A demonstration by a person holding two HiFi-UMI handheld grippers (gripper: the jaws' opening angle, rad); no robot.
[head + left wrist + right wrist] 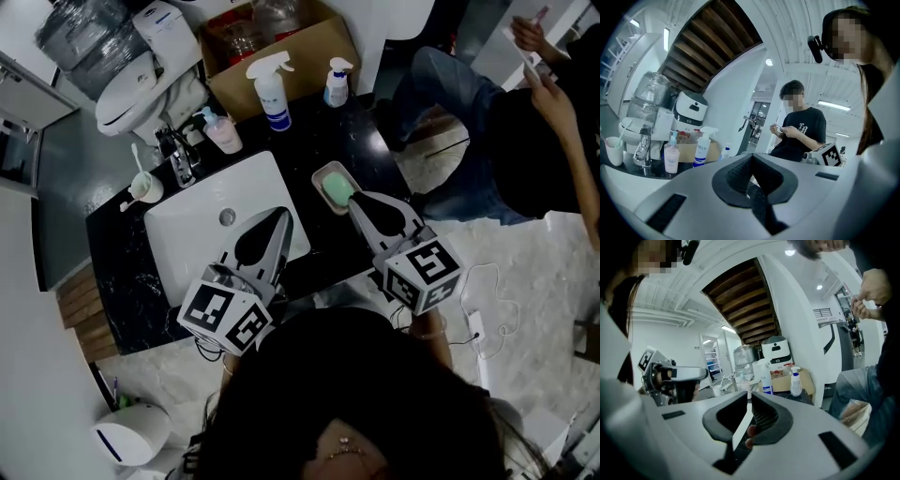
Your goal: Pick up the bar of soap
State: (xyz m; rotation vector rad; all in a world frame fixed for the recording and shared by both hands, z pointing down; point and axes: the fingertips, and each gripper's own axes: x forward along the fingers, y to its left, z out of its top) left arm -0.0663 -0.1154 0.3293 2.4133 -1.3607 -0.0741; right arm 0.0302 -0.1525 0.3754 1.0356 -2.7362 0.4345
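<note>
soap (338, 191) in dish (322, 173), long axis diag

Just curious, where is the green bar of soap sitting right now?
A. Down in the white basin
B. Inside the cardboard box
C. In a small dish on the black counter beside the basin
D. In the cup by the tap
C: the head view shows the green bar of soap lying in a small dish on the black counter, just beside the white basin, not in it.
</note>
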